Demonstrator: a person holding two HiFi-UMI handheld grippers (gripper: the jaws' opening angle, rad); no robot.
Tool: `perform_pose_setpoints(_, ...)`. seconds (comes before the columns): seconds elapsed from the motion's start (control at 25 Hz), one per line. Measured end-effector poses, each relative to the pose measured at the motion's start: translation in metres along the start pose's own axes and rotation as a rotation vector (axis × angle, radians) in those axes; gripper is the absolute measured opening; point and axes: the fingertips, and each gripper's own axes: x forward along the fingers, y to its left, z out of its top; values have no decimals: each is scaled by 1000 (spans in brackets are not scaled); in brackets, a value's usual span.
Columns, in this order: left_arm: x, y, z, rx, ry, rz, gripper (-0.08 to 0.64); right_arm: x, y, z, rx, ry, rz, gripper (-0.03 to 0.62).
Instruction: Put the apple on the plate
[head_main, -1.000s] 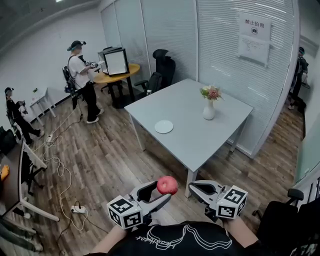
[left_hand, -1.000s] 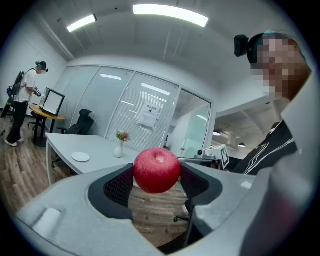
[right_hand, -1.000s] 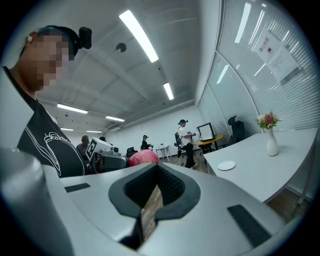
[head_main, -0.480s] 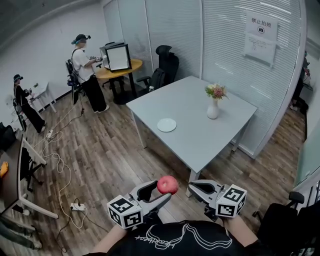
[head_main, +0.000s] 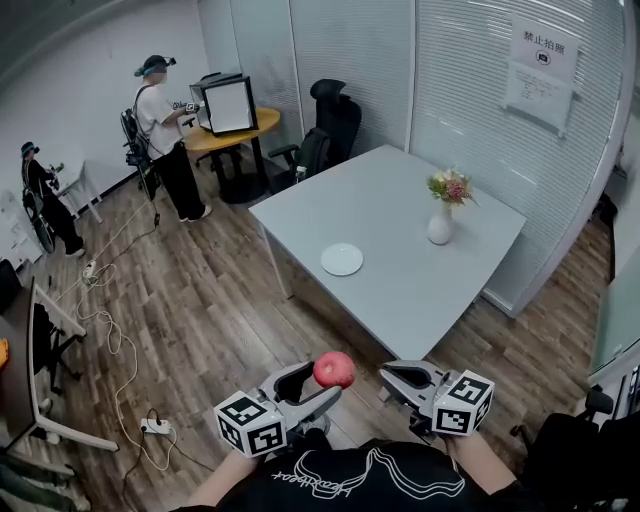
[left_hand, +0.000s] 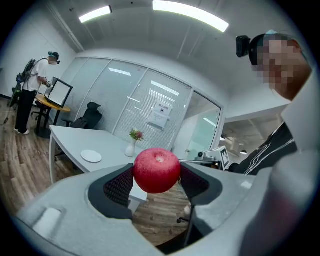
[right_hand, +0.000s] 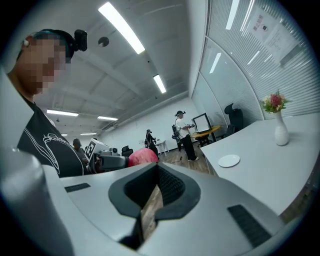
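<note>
Snugly, apple (left_hand: 156, 170) in left claw (head_main: 327, 380), dimple rearward-up

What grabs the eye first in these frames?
A red apple sits clamped in the jaws of the left gripper, held in the air in front of the person, short of the table. Ahead, a white plate lies bare near the front edge of the grey table, with a vase of flowers farther back. The right gripper, beside the left one, is shut on nothing.
</note>
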Motion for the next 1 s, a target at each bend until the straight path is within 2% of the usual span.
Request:
perform_pose_setpoints(0.32, 26, 104, 55, 21, 32, -60, 302, 86, -61, 34, 30, -5, -80, 9)
perform_pose_setpoints(0.64, 27, 202, 103, 69, 31, -90, 302, 178, -100, 66, 7, -17, -128, 9)
perform_pose_setpoints(0.84, 28, 243, 115, 78, 38, -108, 302, 213, -114, 69, 5, -32, -144, 9)
perform_pose_setpoints(1.0, 40, 260, 116, 65, 45, -120, 302, 221, -129, 65, 26, -15, -172, 9)
